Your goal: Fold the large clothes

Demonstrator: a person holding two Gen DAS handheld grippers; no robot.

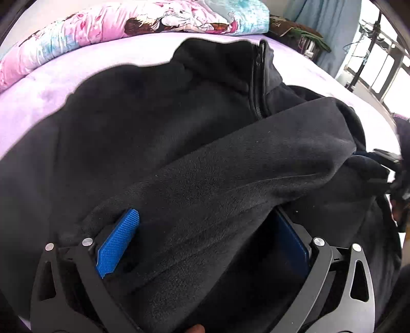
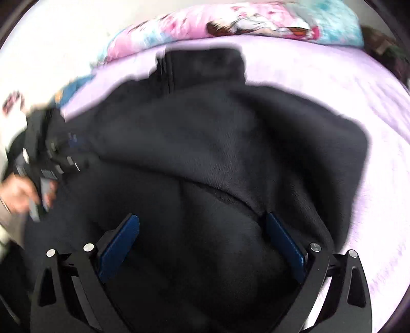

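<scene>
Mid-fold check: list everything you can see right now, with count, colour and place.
fleece jacket: one, black, spread on the bed, zip collar at the far end, one sleeve folded across the body.
bed cover: one, lilac, under the jacket.
quilt: one, pink and pale blue print, along the bed's far edge.
curtain: one, pale blue, far right by the window.
left gripper: black, blue pads, open, sleeve between the jaws.
right gripper: black, blue pads, open over the jacket.
hand: one, on the left gripper's handle.
</scene>
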